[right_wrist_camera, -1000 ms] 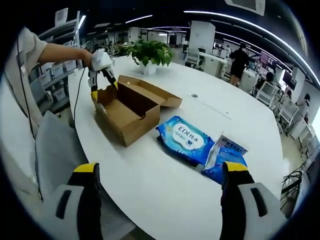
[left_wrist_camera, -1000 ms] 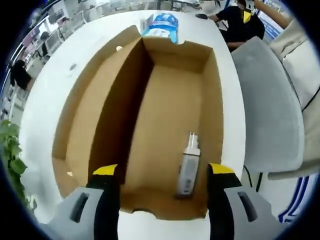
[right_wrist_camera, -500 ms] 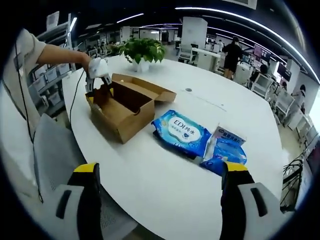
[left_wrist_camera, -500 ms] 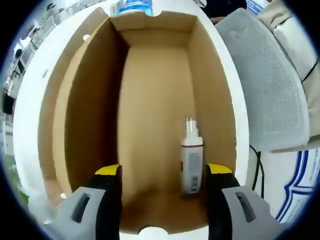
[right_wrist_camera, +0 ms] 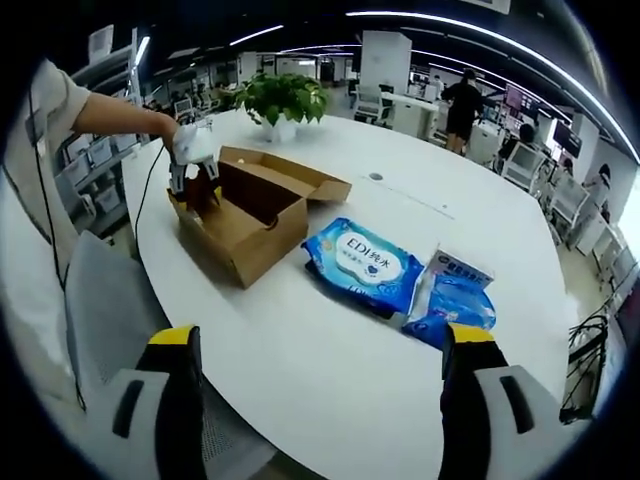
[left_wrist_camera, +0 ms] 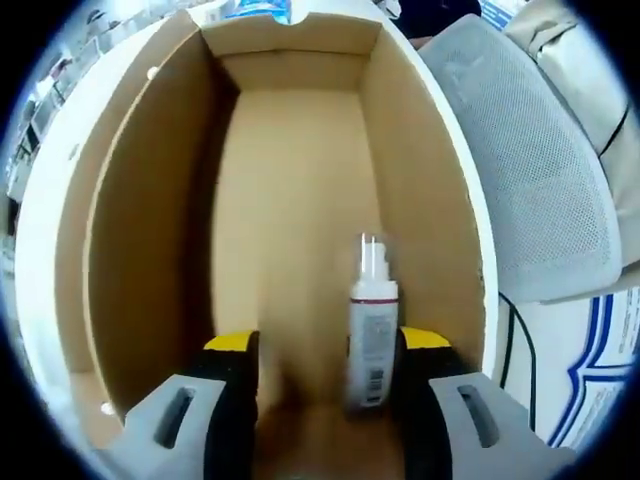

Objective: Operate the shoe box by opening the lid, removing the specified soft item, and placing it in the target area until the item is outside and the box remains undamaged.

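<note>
The open cardboard shoe box [left_wrist_camera: 290, 190] fills the left gripper view, and a small white spray bottle [left_wrist_camera: 370, 325] lies on its floor near the right wall. My left gripper [left_wrist_camera: 328, 345] is open and reaches down into the box, the bottle lying just inside its right finger [left_wrist_camera: 422, 345]. In the right gripper view the box [right_wrist_camera: 250, 215] sits on the white table [right_wrist_camera: 330, 340] with its lid folded back, and the left gripper [right_wrist_camera: 190, 165] dips into its near end. My right gripper [right_wrist_camera: 320, 345] hangs open over the table, holding nothing.
A blue wipes pack [right_wrist_camera: 360, 262] and a second blue pack [right_wrist_camera: 455, 300] lie right of the box. A potted plant [right_wrist_camera: 282, 100] stands at the far side. A grey chair [left_wrist_camera: 535, 170] is beside the table edge. People sit and stand in the background [right_wrist_camera: 462, 105].
The left gripper has dropped deeper into the box, its jaws narrowing somewhat, and now stands next to the bottle. The right gripper view has barely shifted.
</note>
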Action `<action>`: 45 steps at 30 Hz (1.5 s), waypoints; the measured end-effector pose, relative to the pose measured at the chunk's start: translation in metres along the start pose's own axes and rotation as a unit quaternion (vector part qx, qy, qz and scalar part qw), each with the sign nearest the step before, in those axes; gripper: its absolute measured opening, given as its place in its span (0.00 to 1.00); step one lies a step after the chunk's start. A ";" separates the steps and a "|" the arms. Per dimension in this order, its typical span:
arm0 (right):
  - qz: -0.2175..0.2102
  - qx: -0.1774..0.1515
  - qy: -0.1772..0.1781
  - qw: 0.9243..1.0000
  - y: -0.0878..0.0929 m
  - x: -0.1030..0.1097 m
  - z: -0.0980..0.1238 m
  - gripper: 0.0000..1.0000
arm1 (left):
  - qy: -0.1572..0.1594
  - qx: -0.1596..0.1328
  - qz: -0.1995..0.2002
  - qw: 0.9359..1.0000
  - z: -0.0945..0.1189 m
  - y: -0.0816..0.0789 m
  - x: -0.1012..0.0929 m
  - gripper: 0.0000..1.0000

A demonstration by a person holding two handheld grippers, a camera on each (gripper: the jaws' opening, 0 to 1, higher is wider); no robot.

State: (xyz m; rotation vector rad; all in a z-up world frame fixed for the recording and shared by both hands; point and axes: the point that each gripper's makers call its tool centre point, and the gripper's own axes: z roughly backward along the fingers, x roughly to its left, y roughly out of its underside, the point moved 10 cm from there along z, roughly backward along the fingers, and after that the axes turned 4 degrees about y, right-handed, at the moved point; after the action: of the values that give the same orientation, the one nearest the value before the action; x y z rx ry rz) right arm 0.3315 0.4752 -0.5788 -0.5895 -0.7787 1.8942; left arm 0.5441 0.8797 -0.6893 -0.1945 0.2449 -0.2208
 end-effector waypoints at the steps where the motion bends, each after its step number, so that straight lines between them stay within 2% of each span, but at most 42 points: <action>1: 0.000 0.000 0.000 1.000 0.000 0.000 0.000 0.95 | 0.001 -0.001 -0.004 1.000 -0.001 0.000 0.000 0.53; 10: 0.000 -0.005 0.003 1.000 -0.002 0.000 -0.001 0.93 | 0.000 -0.012 -0.011 1.000 -0.004 0.002 -0.005 0.45; 13: -0.001 -0.006 0.003 1.000 -0.002 0.001 -0.002 0.92 | -0.014 -0.014 -0.035 0.999 -0.002 0.001 -0.008 0.42; 17: -0.001 -0.006 0.001 1.000 -0.002 0.001 -0.003 0.91 | -0.018 -0.015 -0.053 0.998 -0.001 0.000 -0.012 0.35; 25: 0.000 -0.010 0.004 1.000 -0.003 0.002 -0.004 0.90 | -0.016 0.010 -0.083 0.996 -0.010 0.002 -0.015 0.20; 29: -0.002 -0.012 0.004 1.000 -0.003 0.002 -0.004 0.89 | -0.024 0.006 -0.091 0.996 -0.010 0.000 -0.014 0.19; 38: -0.004 -0.016 -0.001 1.000 -0.002 0.005 -0.005 0.88 | -0.033 -0.003 -0.088 0.996 -0.012 0.000 -0.014 0.19; 42: -0.005 -0.026 -0.002 1.000 -0.004 0.006 -0.003 0.87 | -0.027 -0.015 -0.050 0.998 -0.012 -0.001 -0.014 0.18; 45: -0.002 -0.035 -0.007 0.999 -0.004 0.006 -0.002 0.85 | -0.027 -0.017 -0.045 0.998 -0.011 -0.003 -0.015 0.18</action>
State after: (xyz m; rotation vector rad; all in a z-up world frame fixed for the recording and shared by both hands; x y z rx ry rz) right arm 0.3329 0.4830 -0.5777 -0.6181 -0.8562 1.8746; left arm 0.5264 0.8789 -0.6958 -0.2452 0.1865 -0.3006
